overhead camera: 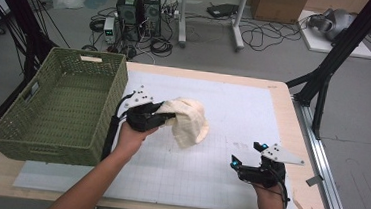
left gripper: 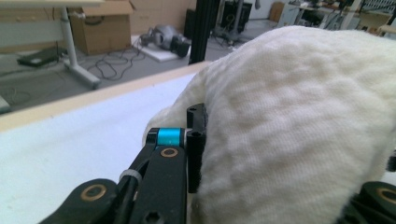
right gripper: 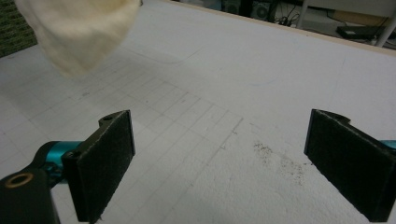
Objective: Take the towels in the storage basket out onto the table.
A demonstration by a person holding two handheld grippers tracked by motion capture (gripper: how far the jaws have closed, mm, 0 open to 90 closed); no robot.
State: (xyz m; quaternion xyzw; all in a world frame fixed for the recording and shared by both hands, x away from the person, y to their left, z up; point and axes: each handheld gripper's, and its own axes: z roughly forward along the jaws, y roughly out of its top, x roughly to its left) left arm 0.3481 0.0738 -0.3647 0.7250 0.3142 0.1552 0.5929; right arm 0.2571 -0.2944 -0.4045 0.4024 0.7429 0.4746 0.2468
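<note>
From the high view, the cloth [overhead camera: 188,122] was a cream, soft, nubbly piece, bunched and draped rather than spread flat. The left gripper [overhead camera: 165,117] held it clamped at its left edge, above the white mat [overhead camera: 253,115] on the surface, just right of the green woven basket [overhead camera: 58,104]. The cloth's bulk hung away from the gripper toward the right and down, its long axis running roughly from upper left to lower right. The right gripper [overhead camera: 246,153] sat low near the surface's right front, well apart from the cloth.

In the left gripper view, the cloth [left gripper: 299,126] bulged over the jaws, its waffle weave plain.

In the right gripper view, the right gripper [right gripper: 219,163] stood wide with nothing between its jaws, the cloth [right gripper: 79,32] hanging at upper left.
</note>
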